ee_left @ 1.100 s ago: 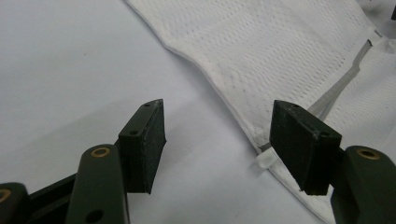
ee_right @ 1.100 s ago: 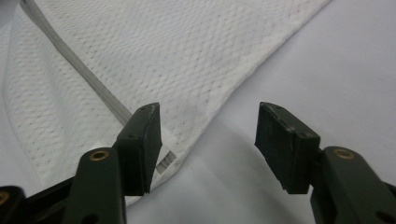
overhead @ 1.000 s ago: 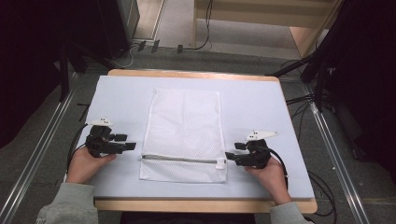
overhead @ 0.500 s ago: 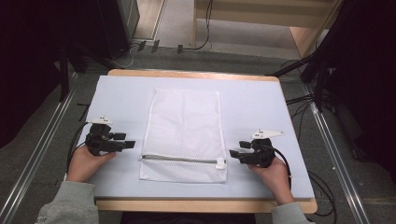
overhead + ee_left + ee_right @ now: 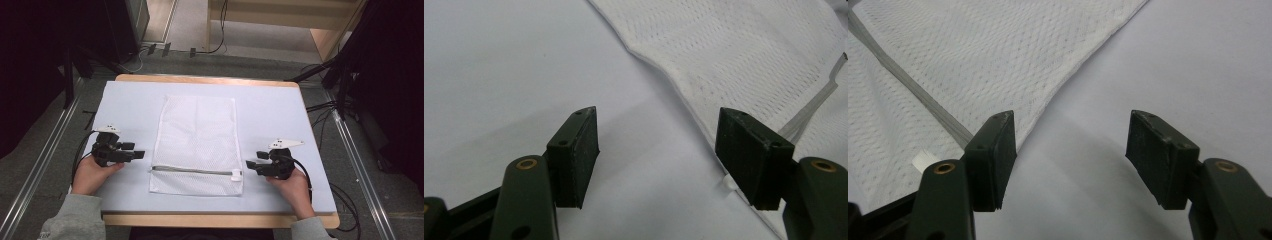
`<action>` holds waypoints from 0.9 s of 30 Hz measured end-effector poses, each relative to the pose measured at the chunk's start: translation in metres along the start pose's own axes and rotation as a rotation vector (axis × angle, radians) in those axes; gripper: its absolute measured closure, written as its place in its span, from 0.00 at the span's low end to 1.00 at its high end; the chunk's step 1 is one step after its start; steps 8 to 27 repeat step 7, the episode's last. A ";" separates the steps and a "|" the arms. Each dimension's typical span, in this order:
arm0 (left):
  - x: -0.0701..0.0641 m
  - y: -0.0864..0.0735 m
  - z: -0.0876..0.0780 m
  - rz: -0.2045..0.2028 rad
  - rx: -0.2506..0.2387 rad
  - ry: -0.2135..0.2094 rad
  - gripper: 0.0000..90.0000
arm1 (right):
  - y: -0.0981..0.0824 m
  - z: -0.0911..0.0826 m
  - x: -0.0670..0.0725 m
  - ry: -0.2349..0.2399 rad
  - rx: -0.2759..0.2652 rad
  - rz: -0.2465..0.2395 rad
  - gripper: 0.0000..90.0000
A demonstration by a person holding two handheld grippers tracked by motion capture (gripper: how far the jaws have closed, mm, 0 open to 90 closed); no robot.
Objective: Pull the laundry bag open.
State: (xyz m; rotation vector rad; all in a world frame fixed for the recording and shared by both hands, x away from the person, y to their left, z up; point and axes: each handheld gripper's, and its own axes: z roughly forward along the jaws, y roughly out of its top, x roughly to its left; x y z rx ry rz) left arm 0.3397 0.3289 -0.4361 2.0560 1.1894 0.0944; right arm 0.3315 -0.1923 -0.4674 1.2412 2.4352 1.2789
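A white mesh laundry bag (image 5: pixel 197 142) lies flat in the middle of the pale blue table cover (image 5: pixel 280 115), its grey zipper (image 5: pixel 192 170) running across near the front edge. My left gripper (image 5: pixel 140 154) rests on the cover just left of the bag, jaws wide apart and empty. In the left gripper view the left gripper (image 5: pixel 659 155) has the mesh bag (image 5: pixel 749 60) edge just ahead of its right jaw. My right gripper (image 5: pixel 248 164) sits open beside the bag's right side near the zipper pull (image 5: pixel 235 175). The right gripper (image 5: pixel 1068 160) faces the mesh bag (image 5: pixel 973 60).
The wooden table edge (image 5: pixel 220 220) runs along the front. Black cables (image 5: pixel 345 220) trail off the right side onto the grey floor. Dark stands and equipment (image 5: pixel 350 60) flank the table at the back.
Both grippers have drifted slightly outward and back from the bag's front corners; the right hand moved a little toward the front right. The bag has stayed put.
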 end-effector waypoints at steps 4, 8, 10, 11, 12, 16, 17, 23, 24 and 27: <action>0.000 0.000 0.000 0.000 0.002 0.001 0.38 | 0.000 0.000 0.000 -0.001 -0.001 0.000 0.42; 0.000 0.000 0.000 -0.002 0.003 0.002 0.38 | 0.000 0.000 0.000 -0.001 -0.001 0.001 0.42; 0.000 0.000 0.000 -0.002 0.003 0.002 0.38 | 0.000 0.000 0.000 -0.001 -0.001 0.001 0.42; 0.000 0.000 0.000 -0.002 0.003 0.002 0.38 | 0.000 0.000 0.000 -0.001 -0.001 0.001 0.42; 0.000 0.000 0.000 -0.002 0.003 0.002 0.38 | 0.000 0.000 0.000 -0.001 -0.001 0.001 0.42; 0.000 0.000 0.000 -0.002 0.003 0.002 0.38 | 0.000 0.000 0.000 -0.001 -0.001 0.001 0.42; 0.000 0.000 0.000 -0.002 0.003 0.002 0.38 | 0.000 0.000 0.000 -0.001 -0.001 0.001 0.42; 0.000 0.000 0.000 -0.002 0.003 0.002 0.38 | 0.000 0.000 0.000 -0.001 -0.001 0.001 0.42; 0.000 0.000 0.000 -0.002 0.003 0.002 0.38 | 0.000 0.000 0.000 -0.001 -0.001 0.001 0.42; 0.000 0.000 0.000 -0.002 0.003 0.002 0.38 | 0.000 0.000 0.000 -0.001 -0.001 0.001 0.42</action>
